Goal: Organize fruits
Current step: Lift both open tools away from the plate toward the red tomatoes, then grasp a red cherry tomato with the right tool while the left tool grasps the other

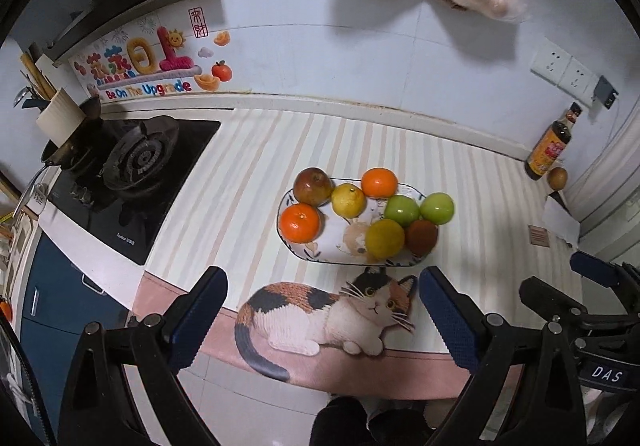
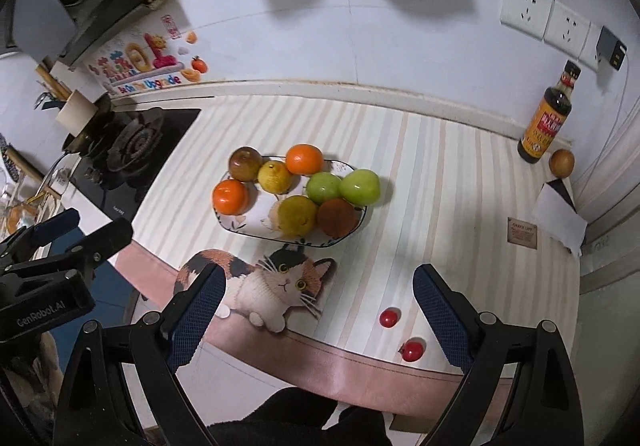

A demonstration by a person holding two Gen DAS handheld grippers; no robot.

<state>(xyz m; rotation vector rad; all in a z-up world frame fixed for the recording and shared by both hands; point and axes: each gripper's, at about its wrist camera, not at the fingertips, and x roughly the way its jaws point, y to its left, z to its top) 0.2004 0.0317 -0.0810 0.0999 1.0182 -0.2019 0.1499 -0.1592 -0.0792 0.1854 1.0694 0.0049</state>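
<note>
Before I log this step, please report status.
Left gripper and right gripper open, empty. Oval patterned plate full of fruit. Two small red tomatoes loose on striped mat.

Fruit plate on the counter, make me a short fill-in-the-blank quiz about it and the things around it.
1. The plate holds two orange fruits and ____ green apples.
2. The mat under the plate has a picture of a ____ on it.
3. The two small red fruits lie ____ the plate, on the mat.
4. The dark sauce bottle stands beside a ____ fruit.

Missing words: two; cat; off; brown
</note>
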